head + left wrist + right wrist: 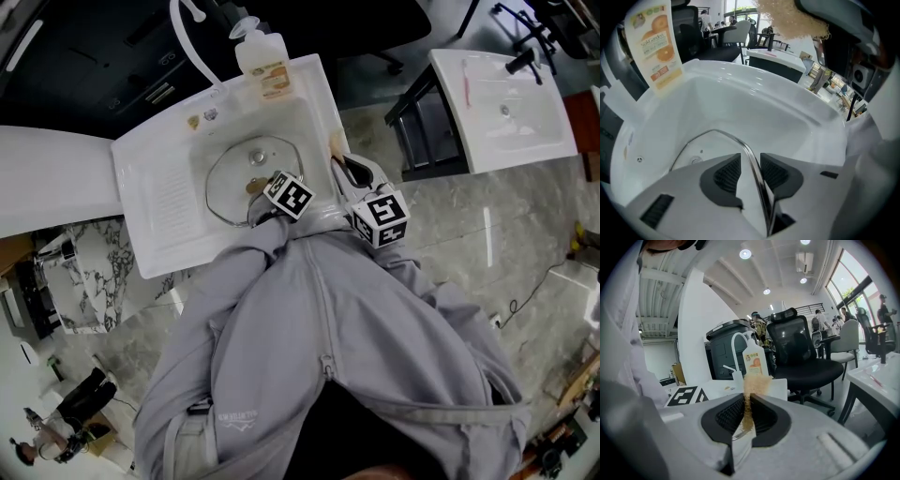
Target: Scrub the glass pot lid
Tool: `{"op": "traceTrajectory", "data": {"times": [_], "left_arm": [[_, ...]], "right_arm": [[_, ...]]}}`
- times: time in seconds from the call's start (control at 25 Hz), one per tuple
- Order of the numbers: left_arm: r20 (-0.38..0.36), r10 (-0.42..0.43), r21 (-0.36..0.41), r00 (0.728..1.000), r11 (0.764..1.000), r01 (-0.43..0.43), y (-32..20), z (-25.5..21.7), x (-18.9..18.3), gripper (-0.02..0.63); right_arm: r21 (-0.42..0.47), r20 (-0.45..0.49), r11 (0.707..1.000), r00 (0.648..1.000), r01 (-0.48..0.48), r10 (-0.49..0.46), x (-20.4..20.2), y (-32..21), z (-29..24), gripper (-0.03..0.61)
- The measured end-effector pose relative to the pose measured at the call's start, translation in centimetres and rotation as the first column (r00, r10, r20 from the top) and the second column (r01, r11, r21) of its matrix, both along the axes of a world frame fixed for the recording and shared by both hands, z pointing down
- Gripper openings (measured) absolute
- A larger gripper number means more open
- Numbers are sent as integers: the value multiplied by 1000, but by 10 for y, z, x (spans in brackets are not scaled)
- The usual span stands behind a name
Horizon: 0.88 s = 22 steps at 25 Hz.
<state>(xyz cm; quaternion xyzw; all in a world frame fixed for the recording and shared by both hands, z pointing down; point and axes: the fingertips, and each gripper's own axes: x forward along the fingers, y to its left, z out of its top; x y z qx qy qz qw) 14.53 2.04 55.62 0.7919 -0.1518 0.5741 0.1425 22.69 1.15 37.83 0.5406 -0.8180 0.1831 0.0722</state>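
Glass pot lid (pixel 246 173) sits in the white sink (pixel 159 192) at the upper centre of the head view, its lower right edge hidden under the marker cube (pixel 291 195) of the left gripper (pixel 750 164). That gripper's jaws stand apart with the lid's metal rim running between them (whether it touches a pad is hard to tell). The right gripper (pixel 747 406) is clamped on a tan scrub pad (pixel 757 383), and grey sleeves (pixel 281 309) cover both hands.

The only print I can partly read is on the orange-and-white label of the clear plastic soap bottle (pixel 653 43): a brand line ending in "Garden", above pictured oranges. Its smaller lines, and the small white print on the grey jacket (pixel 234 414), are too fine to read.
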Motion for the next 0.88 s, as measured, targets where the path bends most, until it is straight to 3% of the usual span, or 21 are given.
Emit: {"op": "traceTrajectory", "data": {"times": [0.12,0.28,0.4,0.52,0.6,0.64,0.8,0.88], "left_arm": [[1,4,58,1000,998,-4,-3,-17,-1,103],[-117,-92,93,989,990,103,-20,-58,-6,81],[-233,-187,60,954,977,206,-30,-87,-16,67],[-356,-234,18,905,966,257,-38,-118,-22,60],[-458,-272,-37,847,957,288,-46,-138,-26,58],[-515,-305,-81,801,948,309,-50,-147,-30,58],[-689,-453,-287,565,887,361,-68,-180,-56,58],[-722,-484,-340,494,870,357,-74,-185,-74,58]], "right_arm": [[15,1,1000,1000,10,-10,1,-1,-4,29],[31,5,999,1000,25,-25,-4,-5,-8,29],[40,10,999,999,37,-37,-11,-9,-11,29],[47,11,998,999,50,-51,-21,-13,-13,29],[51,11,997,998,59,-60,-29,-15,-14,29],[53,11,997,998,63,-63,-33,-15,-14,29],[57,10,996,998,65,-66,-47,-19,-16,29],[56,9,996,998,63,-64,-55,-21,-17,29]]}}
